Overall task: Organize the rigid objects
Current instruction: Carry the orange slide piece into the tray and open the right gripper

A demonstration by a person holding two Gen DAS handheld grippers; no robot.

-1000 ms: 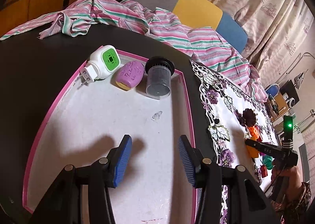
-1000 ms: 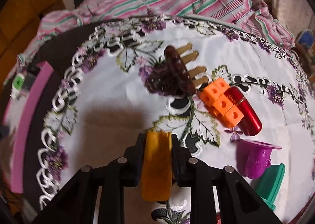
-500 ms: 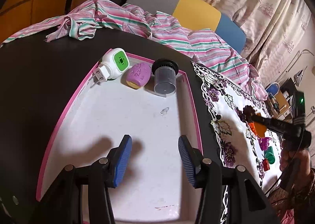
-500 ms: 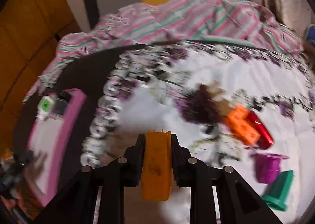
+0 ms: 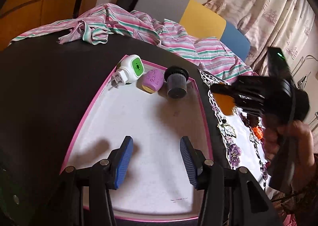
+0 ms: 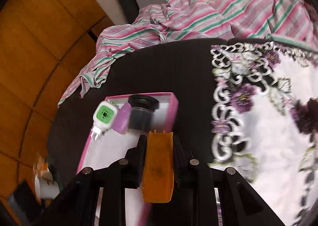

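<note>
The orange plastic piece (image 6: 158, 168) sits clamped between the jaws of the right gripper (image 6: 158, 142), held in the air above the right rim of the pink-edged tray (image 5: 200, 94). Along the tray's far edge lie a white and green plug-in device (image 5: 130, 70), a purple oval case (image 5: 152, 80) and a dark cylindrical container (image 5: 176, 84), side by side. The left gripper (image 5: 156, 156) hovers released over the tray's bare near part, nothing between its blue pads (image 5: 124, 158). On the dark desk (image 5: 49, 86) to the right lies a floral cloth (image 6: 278, 126); a striped garment (image 5: 139, 27) drapes the desk's far edge.
</note>
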